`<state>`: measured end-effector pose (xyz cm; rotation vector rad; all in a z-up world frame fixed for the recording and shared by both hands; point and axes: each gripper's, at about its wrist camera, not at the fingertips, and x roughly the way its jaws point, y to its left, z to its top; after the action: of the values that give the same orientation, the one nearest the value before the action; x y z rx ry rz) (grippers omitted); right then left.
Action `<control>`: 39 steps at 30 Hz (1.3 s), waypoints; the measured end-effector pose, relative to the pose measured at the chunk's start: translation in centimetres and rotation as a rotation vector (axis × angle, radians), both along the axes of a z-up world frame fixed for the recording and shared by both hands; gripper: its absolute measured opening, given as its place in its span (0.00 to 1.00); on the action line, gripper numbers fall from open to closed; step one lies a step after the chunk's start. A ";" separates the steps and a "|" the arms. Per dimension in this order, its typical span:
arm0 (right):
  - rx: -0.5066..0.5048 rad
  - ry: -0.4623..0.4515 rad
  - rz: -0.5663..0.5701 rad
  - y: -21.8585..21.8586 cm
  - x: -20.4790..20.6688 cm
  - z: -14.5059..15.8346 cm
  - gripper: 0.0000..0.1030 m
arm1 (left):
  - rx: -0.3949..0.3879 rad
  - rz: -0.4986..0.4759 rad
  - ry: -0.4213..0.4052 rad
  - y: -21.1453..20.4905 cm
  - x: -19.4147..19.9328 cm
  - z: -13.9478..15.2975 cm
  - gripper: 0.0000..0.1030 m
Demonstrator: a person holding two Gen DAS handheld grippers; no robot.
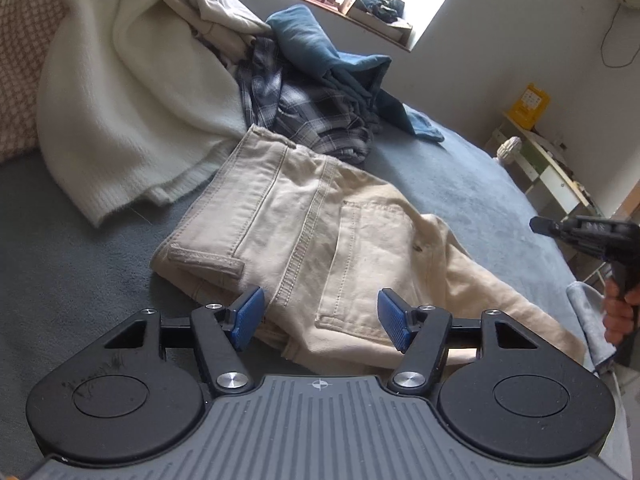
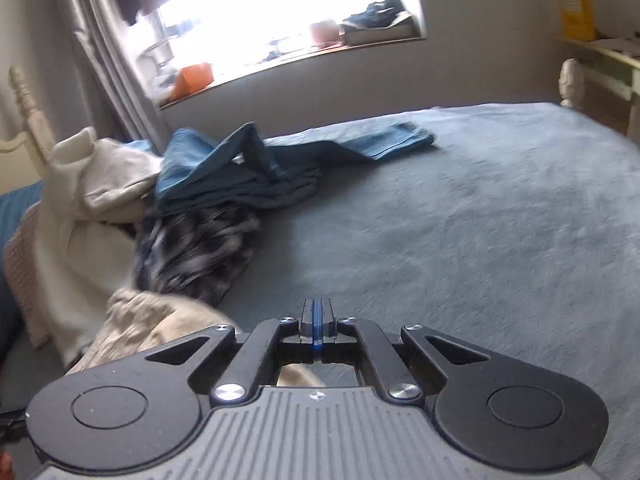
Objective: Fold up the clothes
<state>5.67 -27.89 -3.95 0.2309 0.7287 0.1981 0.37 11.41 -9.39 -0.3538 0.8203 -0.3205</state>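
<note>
Nearest the left wrist camera, the left gripper (image 1: 320, 318) is held with its blue pads (image 1: 249, 317) spread apart on either side of the near edge of the folded beige cotton twill trousers (image 1: 312, 240); the cloth lies between and below the pads, but no pressure on it is seen, so the jaws are judged released. The trousers are laid on the grey-blue bedspread (image 1: 460, 184), seat upward, with a patch pocket and a belt loop showing and one layer doubled over another. The fabric is judged fairly heavy and firm for clothing, limp all the same, and unlikely to slip; a hold is best taken at the thick waistband or along a stitched seam, through all layers, so that the fold is carried whole. At the right edge of that view the right gripper (image 1: 538, 225) is seen in a person's hand (image 1: 620, 312), well apart from the trousers; in its own camera its pads (image 2: 318, 322) are pressed flat together with nothing between them, so it is clenched empty. Further off, a dark plaid flannel shirt (image 1: 316, 120), a blue denim garment (image 1: 320, 52) and a white fluffy knitted blanket or sweater (image 1: 132, 100), which of the two cannot be told, are heaped toward the window sill (image 1: 380, 20).
</note>
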 end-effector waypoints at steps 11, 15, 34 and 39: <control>-0.364 -0.167 0.705 16.1 -8.3 -2.6 0.63 | -0.010 0.014 0.008 0.1 -0.1 -0.2 0.61; -0.467 -0.145 0.710 17.3 -8.6 -3.9 0.59 | -0.015 0.013 0.010 0.0 0.0 -0.3 0.61; -0.087 -0.042 -0.036 1.8 1.3 -1.0 0.04 | -0.129 -0.020 0.048 2.0 -0.4 -0.9 0.65; 0.162 0.195 -0.323 -6.6 2.0 -6.6 0.04 | -0.106 0.071 0.111 3.0 0.7 -2.1 0.65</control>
<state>7.68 -34.48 -10.57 0.5229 0.8578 -0.0749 1.06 14.40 -11.50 -0.5028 0.8998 -0.2805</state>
